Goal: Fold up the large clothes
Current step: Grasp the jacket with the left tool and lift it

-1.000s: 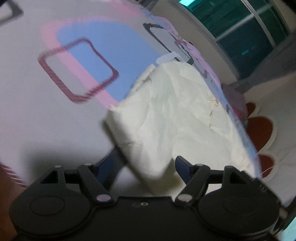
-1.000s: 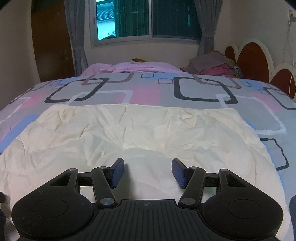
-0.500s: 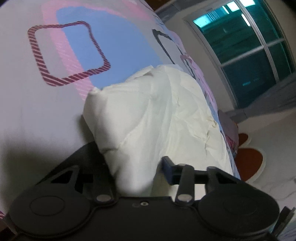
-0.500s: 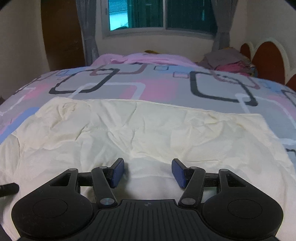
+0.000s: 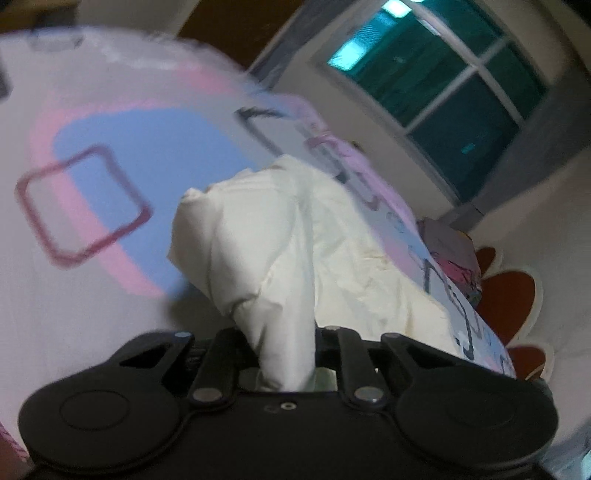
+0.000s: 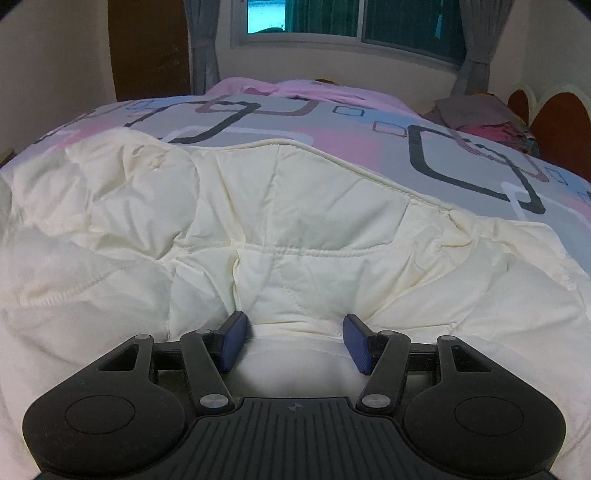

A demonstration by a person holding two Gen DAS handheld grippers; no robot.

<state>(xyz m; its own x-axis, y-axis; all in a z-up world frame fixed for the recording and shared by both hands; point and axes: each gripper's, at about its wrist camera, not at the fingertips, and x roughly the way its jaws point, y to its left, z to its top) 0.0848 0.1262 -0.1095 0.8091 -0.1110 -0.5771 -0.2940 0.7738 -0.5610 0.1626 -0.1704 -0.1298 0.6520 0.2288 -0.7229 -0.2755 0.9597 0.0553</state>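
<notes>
A large cream quilted cloth [image 6: 295, 229] lies spread over the patterned bed cover [image 6: 461, 155]. In the left wrist view my left gripper [image 5: 284, 354] is shut on a bunched corner of the cream cloth [image 5: 280, 258] and holds it lifted off the bed; the cloth hides the fingertips. In the right wrist view my right gripper [image 6: 293, 341] is open, its blue pads [image 6: 232, 339] pressed against a puckered fold of the cloth, which bulges between them.
The bed cover [image 5: 110, 177] has grey, pink and blue squares. A pile of clothes [image 6: 480, 118] lies at the far right by the red scalloped headboard [image 6: 561, 114]. A window [image 6: 351, 22] with grey curtains is behind the bed.
My left gripper has closed on the cloth corner and raised it, bunching the fabric. My right gripper has moved forward and lower into the cloth, which now puckers between its open fingers.
</notes>
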